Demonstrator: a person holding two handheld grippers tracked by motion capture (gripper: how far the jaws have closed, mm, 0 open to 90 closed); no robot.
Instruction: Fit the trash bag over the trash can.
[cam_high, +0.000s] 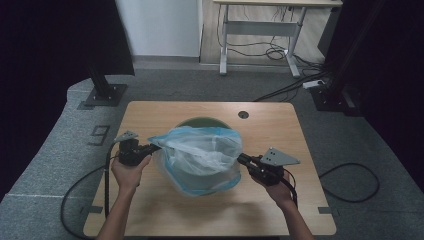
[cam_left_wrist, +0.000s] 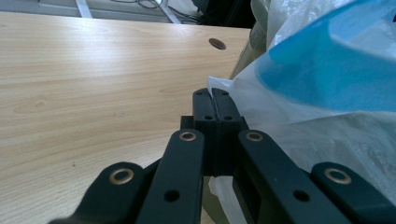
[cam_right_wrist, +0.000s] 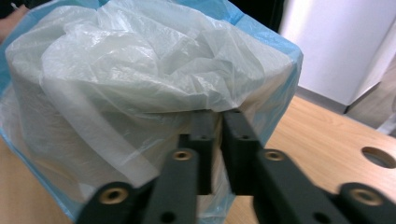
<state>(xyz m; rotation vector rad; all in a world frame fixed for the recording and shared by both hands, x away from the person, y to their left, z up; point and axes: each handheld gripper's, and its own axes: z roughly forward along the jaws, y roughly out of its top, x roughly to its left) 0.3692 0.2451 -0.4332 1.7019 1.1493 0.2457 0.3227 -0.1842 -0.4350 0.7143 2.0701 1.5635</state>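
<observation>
A translucent plastic bag (cam_high: 200, 150) with a blue rim is draped over a round green bin (cam_high: 200, 120) in the middle of the wooden table (cam_high: 155, 112). My left gripper (cam_high: 155, 146) is at the bag's left edge and is shut on a fold of the film. In the left gripper view the jaws of the left gripper (cam_left_wrist: 211, 95) stand pressed together with the bag (cam_left_wrist: 317, 74) pinched at their tips. My right gripper (cam_high: 241, 158) is at the bag's right edge. In the right gripper view the right gripper (cam_right_wrist: 215, 114) is shut on the bag (cam_right_wrist: 140, 60), whose film hangs over its tips.
A round cable hole (cam_high: 243, 114) sits in the table behind the bin. On the floor lie a black stand base (cam_high: 104, 94) at the far left, another stand (cam_high: 330, 97) at the far right, and loose cables (cam_high: 350, 182). A white desk frame (cam_high: 260, 30) stands at the back.
</observation>
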